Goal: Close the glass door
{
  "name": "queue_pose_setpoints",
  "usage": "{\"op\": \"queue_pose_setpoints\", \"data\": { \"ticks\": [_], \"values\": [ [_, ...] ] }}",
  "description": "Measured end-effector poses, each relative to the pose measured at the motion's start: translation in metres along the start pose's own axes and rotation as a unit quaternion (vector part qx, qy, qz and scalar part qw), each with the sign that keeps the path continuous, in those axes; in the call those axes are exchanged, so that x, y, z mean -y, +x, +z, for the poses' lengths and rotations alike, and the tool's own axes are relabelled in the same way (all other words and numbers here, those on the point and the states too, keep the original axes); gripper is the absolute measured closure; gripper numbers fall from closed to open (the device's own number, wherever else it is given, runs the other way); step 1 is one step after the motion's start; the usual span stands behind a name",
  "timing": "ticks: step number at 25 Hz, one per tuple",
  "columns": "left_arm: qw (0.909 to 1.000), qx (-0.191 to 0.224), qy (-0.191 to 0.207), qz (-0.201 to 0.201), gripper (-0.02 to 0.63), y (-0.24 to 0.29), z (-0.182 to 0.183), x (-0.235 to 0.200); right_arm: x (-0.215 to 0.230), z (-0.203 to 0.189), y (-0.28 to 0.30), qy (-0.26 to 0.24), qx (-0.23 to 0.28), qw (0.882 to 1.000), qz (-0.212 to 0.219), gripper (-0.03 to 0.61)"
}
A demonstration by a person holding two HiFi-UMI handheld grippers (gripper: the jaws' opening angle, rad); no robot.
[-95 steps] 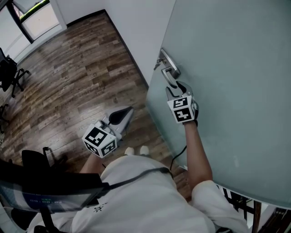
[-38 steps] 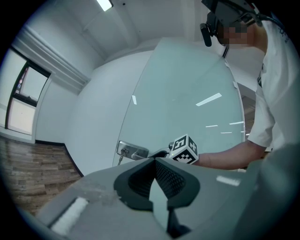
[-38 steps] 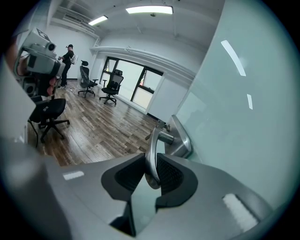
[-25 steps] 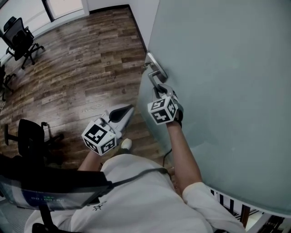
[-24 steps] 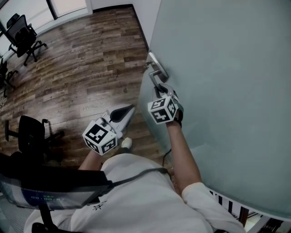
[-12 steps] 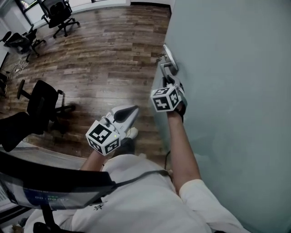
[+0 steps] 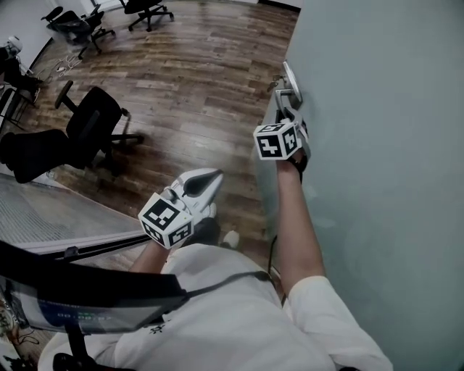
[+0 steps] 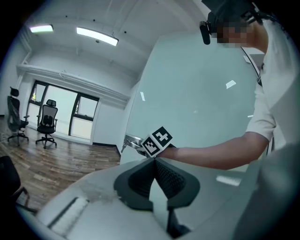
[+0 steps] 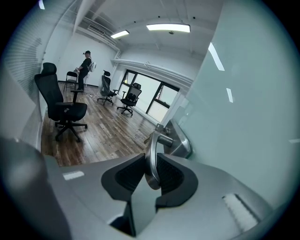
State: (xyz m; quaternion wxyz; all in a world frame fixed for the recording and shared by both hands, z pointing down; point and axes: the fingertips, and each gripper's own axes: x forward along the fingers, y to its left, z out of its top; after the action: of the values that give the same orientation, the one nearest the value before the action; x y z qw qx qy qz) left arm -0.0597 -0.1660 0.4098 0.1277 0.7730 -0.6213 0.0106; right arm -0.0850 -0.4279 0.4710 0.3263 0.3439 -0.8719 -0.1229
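Note:
The frosted glass door (image 7: 377,145) fills the right of the head view, its metal lever handle (image 7: 288,98) at its left edge. My right gripper (image 7: 293,118) is shut on that lever. In the right gripper view the curved steel handle (image 9: 151,150) runs down between the pads of the right gripper (image 9: 152,171), below its mounting plate (image 9: 182,142). My left gripper (image 7: 212,176) hangs shut and empty over the floor, left of the door. From the left gripper view, the left gripper (image 8: 154,161) points at the door (image 8: 201,89) and the right gripper's marker cube (image 8: 156,140).
Wood floor (image 7: 188,80) spreads left of the door. A black office chair (image 7: 98,119) stands at the left, with more chairs (image 7: 145,9) at the far end. A glass partition (image 7: 58,217) runs along the lower left. A person (image 9: 86,65) stands far back in the room.
The door has swung with the right gripper still shut on its handle. The view has turned, so the office chairs and the partition have come in at the left. The left gripper stays shut.

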Motion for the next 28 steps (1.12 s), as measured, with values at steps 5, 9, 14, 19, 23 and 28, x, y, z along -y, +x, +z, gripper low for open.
{"op": "queue_pose_setpoints", "data": {
  "ticks": [5,9,14,19,23,28],
  "values": [
    [0.9995,0.004,-0.002,0.031,0.607,-0.02,-0.002,-0.007,-0.018,0.006,-0.007,-0.011,0.009,1.0,0.009,0.495],
    [0.999,0.013,-0.006,0.041,0.607,-0.033,-0.003,-0.014,-0.035,0.012,-0.011,-0.013,0.013,1.0,0.019,0.495],
    [0.9986,0.022,-0.013,0.047,0.607,-0.049,-0.005,-0.018,-0.052,0.017,-0.016,-0.022,0.017,0.999,0.029,0.495],
    [0.9977,0.028,-0.022,0.057,0.607,-0.071,-0.005,-0.022,-0.068,0.024,-0.025,-0.032,0.024,0.998,0.04,0.495],
    [0.9971,0.032,-0.026,0.064,0.607,-0.09,-0.003,-0.023,-0.081,0.031,-0.032,-0.037,0.026,0.997,0.054,0.497],
    [0.996,0.037,-0.029,0.076,0.607,-0.121,-0.006,-0.028,-0.105,0.036,-0.042,-0.049,0.03,0.996,0.068,0.496]
  ]
}}
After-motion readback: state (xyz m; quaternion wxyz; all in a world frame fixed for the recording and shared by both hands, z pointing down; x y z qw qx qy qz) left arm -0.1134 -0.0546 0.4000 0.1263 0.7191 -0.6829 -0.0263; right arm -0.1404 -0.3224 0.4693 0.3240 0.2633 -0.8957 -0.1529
